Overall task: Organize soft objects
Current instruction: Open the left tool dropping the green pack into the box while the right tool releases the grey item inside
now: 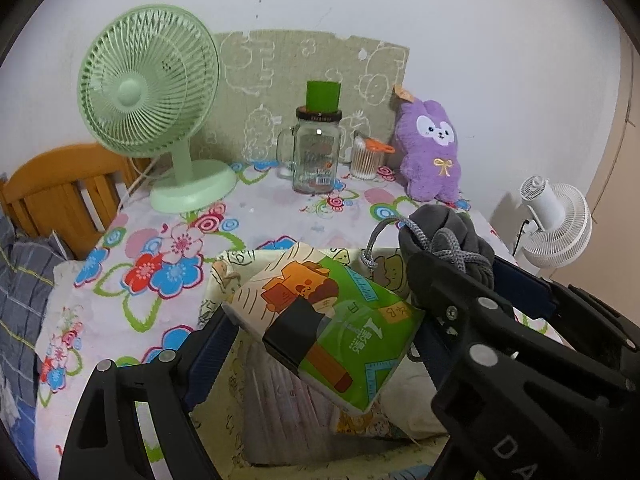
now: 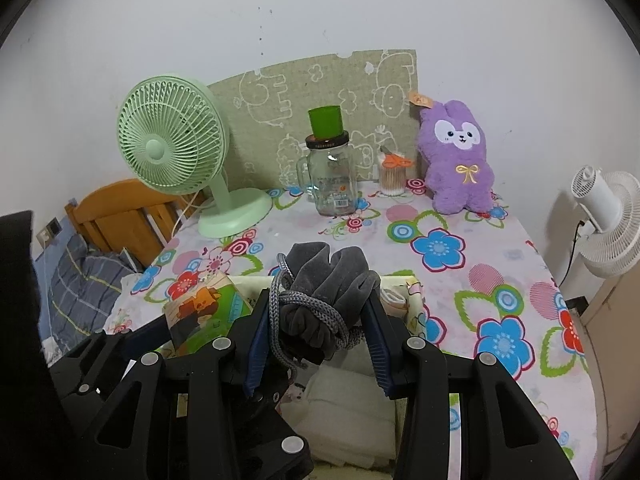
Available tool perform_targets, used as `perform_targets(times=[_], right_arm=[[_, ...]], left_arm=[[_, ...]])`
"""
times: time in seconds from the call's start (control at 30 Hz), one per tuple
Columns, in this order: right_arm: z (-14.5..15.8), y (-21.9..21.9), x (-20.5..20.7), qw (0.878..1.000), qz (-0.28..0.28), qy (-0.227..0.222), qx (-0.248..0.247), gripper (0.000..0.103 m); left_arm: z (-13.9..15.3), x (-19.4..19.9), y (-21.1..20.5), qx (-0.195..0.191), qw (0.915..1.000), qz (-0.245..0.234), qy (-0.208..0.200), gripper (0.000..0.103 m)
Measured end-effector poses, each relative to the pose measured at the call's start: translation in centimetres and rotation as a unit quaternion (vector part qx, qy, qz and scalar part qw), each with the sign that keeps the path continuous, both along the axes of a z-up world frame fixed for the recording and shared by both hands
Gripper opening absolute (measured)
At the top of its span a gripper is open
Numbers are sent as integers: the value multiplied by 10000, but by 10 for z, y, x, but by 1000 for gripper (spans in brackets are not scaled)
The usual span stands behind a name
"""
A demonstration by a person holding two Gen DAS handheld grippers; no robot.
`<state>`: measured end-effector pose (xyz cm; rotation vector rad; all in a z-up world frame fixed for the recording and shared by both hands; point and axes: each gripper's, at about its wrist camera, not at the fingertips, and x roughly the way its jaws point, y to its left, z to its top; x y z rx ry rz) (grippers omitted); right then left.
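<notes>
Tissue pack (image 1: 332,328) pinched in left tongs (image 1: 320,332), grey drawstring pouch (image 2: 324,300) clamped in right tongs (image 2: 316,320), both held over fabric bin (image 2: 412,300) on counter (image 2: 500,280). Best lowered well inside before release; pouch cord could snag.

So many colours here. My black left gripper (image 1: 320,344) has blue pads and pinches a tissue pack (image 1: 340,332) that's green and cream with an orange cartoon critter. My right gripper (image 2: 316,320), same black and blue, has a dark grey velvety pouch (image 2: 324,280) with a lighter grey braided cord. Tablecloth (image 2: 460,280) is white with blue, red and pink flowers. Mint green fan (image 2: 172,148), purple plush bunny (image 2: 456,160) with a gold bow, green cup (image 2: 325,122).
</notes>
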<state>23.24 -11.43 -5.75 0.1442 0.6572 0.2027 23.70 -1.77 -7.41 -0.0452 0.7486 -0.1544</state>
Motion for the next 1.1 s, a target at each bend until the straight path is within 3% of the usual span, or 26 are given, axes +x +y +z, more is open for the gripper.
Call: perform_targets(times=[0.37,1.1], right_arm=[[-13,7,10,9999,90,90,-9,47],[-27,17,25,9988,432,122,-200,50]], left_arm=[[-11,6,4,98,9998,-41,144,99],[-16,3,6,468,9986,-23,256,96]])
